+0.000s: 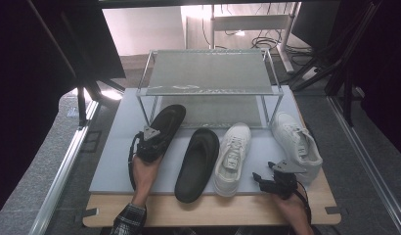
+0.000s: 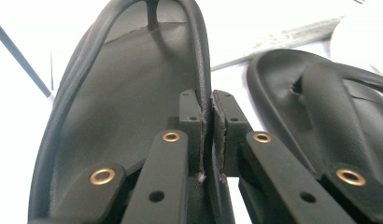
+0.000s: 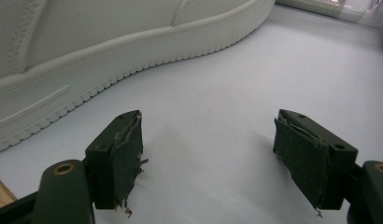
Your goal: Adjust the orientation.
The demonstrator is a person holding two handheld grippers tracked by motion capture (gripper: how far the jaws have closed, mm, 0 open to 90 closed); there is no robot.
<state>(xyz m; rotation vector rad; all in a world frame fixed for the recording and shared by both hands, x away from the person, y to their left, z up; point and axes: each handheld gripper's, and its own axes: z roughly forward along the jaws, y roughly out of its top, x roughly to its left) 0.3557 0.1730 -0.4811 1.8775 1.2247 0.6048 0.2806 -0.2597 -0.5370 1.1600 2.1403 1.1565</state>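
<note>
The left gripper (image 1: 150, 138) has its jaws closed on the side rim of a black slipper (image 1: 165, 125), as the left gripper view shows: the two pads pinch the thin raised edge (image 2: 209, 100) of the slipper between them. This slipper is flat and open, with a smooth dark footbed (image 2: 129, 93) and a rolled border all around it. In the high view it lies at the left of the row of shoes on the grey mat (image 1: 115, 161), with its toe end toward the left leg of the metal rack (image 1: 211, 73) and tilted a little to the right.

Just beside it, to the right, lies the second black slipper (image 1: 198, 159), of the same form, with its heel near the front edge of the mat. It seems apart from the held one.

The right gripper (image 1: 274, 181) rests low at the front right of the surface, with its jaws wide open and nothing between them. In the right gripper view the two pads (image 3: 126, 154) are worn and frayed at their edges, and they stand just over the bare mat, near the ribbed sole of a white sneaker (image 3: 87, 56).

Two white sneakers are on the mat: one (image 1: 233, 156) next to the second slipper, the other (image 1: 296, 142) farther right, near the right leg of the rack.
</note>
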